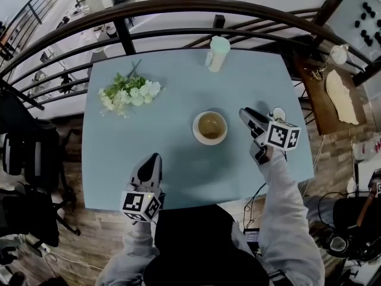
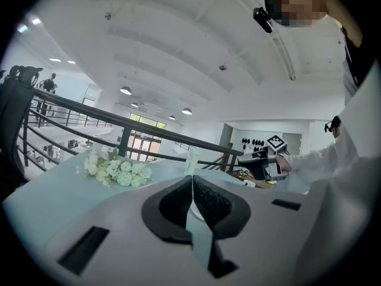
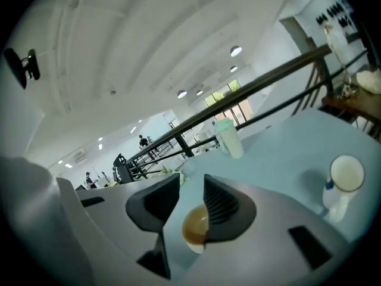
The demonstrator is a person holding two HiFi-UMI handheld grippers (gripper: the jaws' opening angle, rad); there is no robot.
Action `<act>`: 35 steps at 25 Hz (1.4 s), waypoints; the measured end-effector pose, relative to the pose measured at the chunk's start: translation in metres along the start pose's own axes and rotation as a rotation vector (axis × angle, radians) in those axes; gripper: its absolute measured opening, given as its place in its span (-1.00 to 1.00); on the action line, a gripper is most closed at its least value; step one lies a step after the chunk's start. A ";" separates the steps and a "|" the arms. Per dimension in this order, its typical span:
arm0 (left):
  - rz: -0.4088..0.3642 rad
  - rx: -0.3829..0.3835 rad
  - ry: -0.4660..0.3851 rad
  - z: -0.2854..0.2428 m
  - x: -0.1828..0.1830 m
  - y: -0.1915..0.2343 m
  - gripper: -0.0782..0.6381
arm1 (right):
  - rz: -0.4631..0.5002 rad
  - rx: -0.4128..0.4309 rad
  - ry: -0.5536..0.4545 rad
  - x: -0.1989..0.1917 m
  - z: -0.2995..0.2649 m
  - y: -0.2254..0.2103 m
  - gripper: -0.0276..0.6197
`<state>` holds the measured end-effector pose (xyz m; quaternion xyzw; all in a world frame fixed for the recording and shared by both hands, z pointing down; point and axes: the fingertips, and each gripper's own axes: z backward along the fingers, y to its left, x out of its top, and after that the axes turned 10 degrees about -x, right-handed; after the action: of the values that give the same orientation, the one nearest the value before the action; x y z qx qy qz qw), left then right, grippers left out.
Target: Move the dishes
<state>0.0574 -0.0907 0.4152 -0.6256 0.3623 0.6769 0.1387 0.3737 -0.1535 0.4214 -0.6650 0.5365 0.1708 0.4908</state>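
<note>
No dish is held yet. The round white bowl of brown liquid (image 1: 209, 127) sits mid-way across the pale blue square table (image 1: 113, 177). The right gripper (image 1: 245, 114), near it, has fingers narrowly apart and empty; the left gripper (image 1: 153, 158) is closed on nothing. The next move likely calls for wider jaws over the rim. Bare tabletop surrounds the bowl, and all 4 edges lie well apart from it.

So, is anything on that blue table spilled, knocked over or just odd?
Nothing is spilled. The bowl of brown liquid and the tall lidded cup stand upright. Only the white flowers look odd: they lie loose on the table, with no vase in view.
</note>
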 end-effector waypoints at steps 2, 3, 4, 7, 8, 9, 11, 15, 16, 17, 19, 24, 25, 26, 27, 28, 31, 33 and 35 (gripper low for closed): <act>-0.021 -0.024 0.001 -0.010 0.006 -0.007 -0.73 | 0.016 -0.007 -0.069 0.008 0.019 -0.008 -0.66; -0.031 -0.036 0.005 -0.016 0.008 -0.012 -0.73 | 0.002 -0.011 -0.101 0.011 0.028 -0.014 -0.75; -0.038 -0.049 0.008 -0.021 0.009 -0.016 -0.73 | -0.023 -0.015 -0.132 0.013 0.037 -0.023 -0.82; -0.053 -0.086 0.020 -0.038 0.007 -0.033 -0.73 | -0.093 -0.063 -0.243 0.017 0.068 -0.055 -0.89; -0.056 -0.099 0.025 -0.043 0.005 -0.039 -0.73 | -0.107 -0.079 -0.282 0.015 0.079 -0.067 -0.89; -0.060 -0.110 0.032 -0.048 0.003 -0.046 -0.73 | -0.106 -0.099 -0.316 0.012 0.089 -0.080 -0.89; -0.067 -0.130 0.049 -0.059 -0.003 -0.057 -0.73 | -0.042 -0.179 -0.362 0.003 0.108 -0.103 -0.89; -0.078 -0.165 0.079 -0.078 -0.017 -0.081 -0.73 | 0.088 -0.380 -0.382 -0.020 0.133 -0.145 -0.82; -0.084 -0.173 0.086 -0.082 -0.021 -0.087 -0.73 | 0.098 -0.415 -0.373 -0.029 0.133 -0.157 -0.79; -0.089 -0.179 0.092 -0.086 -0.025 -0.093 -0.73 | 0.103 -0.445 -0.366 -0.036 0.132 -0.168 -0.77; -0.095 -0.185 0.114 -0.091 -0.034 -0.103 -0.73 | 0.101 -0.485 -0.364 -0.047 0.128 -0.187 -0.70; -0.108 -0.177 0.161 -0.099 -0.055 -0.120 -0.73 | 0.101 -0.486 -0.353 -0.060 0.109 -0.215 -0.26; -0.112 -0.166 0.157 -0.101 -0.056 -0.120 -0.73 | 0.110 -0.487 -0.348 -0.059 0.103 -0.219 -0.13; -0.115 -0.156 0.153 -0.103 -0.056 -0.120 -0.73 | 0.118 -0.490 -0.344 -0.058 0.096 -0.222 0.00; -0.115 -0.145 0.151 -0.103 -0.056 -0.119 -0.73 | 0.125 -0.494 -0.342 -0.056 0.089 -0.224 0.10; -0.113 -0.134 0.152 -0.104 -0.056 -0.118 -0.73 | 0.131 -0.499 -0.340 -0.053 0.083 -0.227 0.21; -0.112 -0.096 0.156 -0.105 -0.057 -0.113 -0.73 | 0.156 -0.529 -0.325 -0.045 0.062 -0.236 0.53; -0.106 -0.071 0.159 -0.106 -0.059 -0.109 -0.73 | 0.182 -0.551 -0.311 -0.038 0.049 -0.243 0.61; -0.093 -0.046 0.172 -0.106 -0.062 -0.106 -0.73 | 0.196 -0.564 -0.299 -0.034 0.036 -0.250 0.64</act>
<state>0.2157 -0.0704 0.4456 -0.7005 0.3280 0.6215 0.1238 0.5925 -0.1190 0.5474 -0.6874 0.4517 0.4545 0.3420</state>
